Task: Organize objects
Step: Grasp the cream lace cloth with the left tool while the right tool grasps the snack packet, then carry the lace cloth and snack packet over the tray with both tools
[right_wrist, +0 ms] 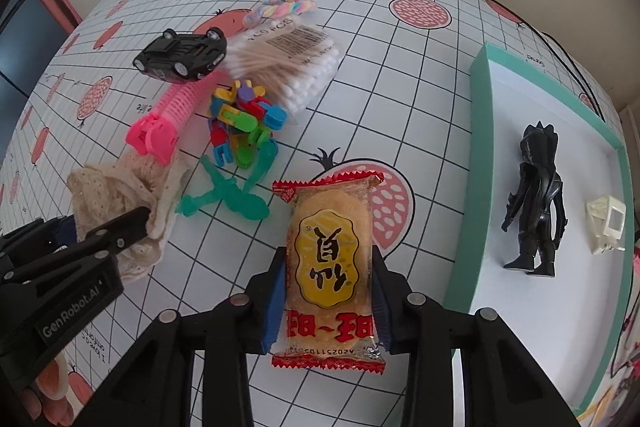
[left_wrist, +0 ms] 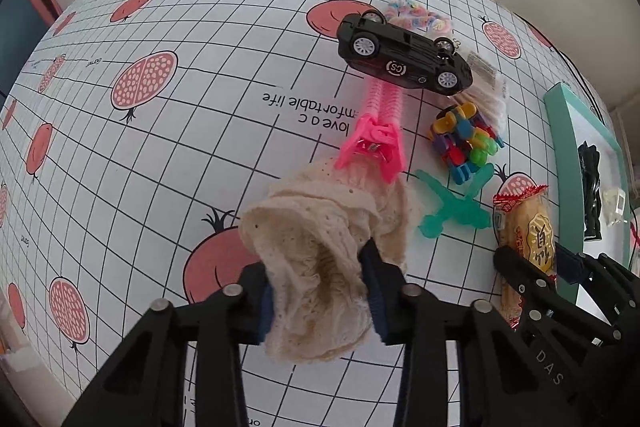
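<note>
Your left gripper [left_wrist: 320,291] was clamped on one cream knit cloth [left_wrist: 316,267]; your right gripper [right_wrist: 326,291] pinched one snack packet [right_wrist: 330,267] above the table [right_wrist: 400,99]. The teal tray [right_wrist: 480,131] held two things: one black figure [right_wrist: 536,199], one white part [right_wrist: 606,227].

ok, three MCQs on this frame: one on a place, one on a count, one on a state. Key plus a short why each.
1. Where does the black figure lie?
A. in the teal tray
B. on the toy car
C. under the cotton swabs

2. How many things are in the tray?
A. none
B. two
C. five

3. How does the toy car sit?
A. on its wheels
B. upside down
C. held in a gripper

Key:
1 A: the black figure lies on the white floor of the teal tray.
2 B: only the figure and a small white item.
3 B: the toy car shows its wheels and underside upward.
</note>
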The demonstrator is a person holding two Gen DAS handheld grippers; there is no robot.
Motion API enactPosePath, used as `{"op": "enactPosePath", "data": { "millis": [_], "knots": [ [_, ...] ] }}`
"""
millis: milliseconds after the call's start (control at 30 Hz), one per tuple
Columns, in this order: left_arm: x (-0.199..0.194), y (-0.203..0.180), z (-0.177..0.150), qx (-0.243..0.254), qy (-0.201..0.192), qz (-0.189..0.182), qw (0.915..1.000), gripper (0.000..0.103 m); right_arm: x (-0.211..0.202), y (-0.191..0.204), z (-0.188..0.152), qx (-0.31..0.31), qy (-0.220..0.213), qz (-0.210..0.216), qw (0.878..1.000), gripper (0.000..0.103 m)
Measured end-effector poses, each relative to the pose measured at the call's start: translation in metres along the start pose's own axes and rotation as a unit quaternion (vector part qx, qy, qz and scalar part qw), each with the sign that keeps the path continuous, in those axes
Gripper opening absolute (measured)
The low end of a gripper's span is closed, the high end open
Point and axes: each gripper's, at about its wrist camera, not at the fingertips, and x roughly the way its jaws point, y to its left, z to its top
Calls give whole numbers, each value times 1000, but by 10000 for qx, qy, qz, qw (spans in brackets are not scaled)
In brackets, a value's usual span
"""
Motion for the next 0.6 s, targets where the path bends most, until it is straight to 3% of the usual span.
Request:
{"op": "enactPosePath", "data": {
  "millis": [167, 400, 600],
  "knots": [
    [-1, -3, -6, -61, -1, -66, 10000, 24, -4, -6, 2, 27, 19, 32, 10000, 39],
    [-4, 6, -6, -97, 29, -106, 9999, 21, -14, -17, 5, 104, 41, 222, 9997, 39],
    [-25, 6, -8, -92, -157, -169, 9997, 20, -43, -33, -13, 116, -188, 328, 9992, 39]
  ]
}}
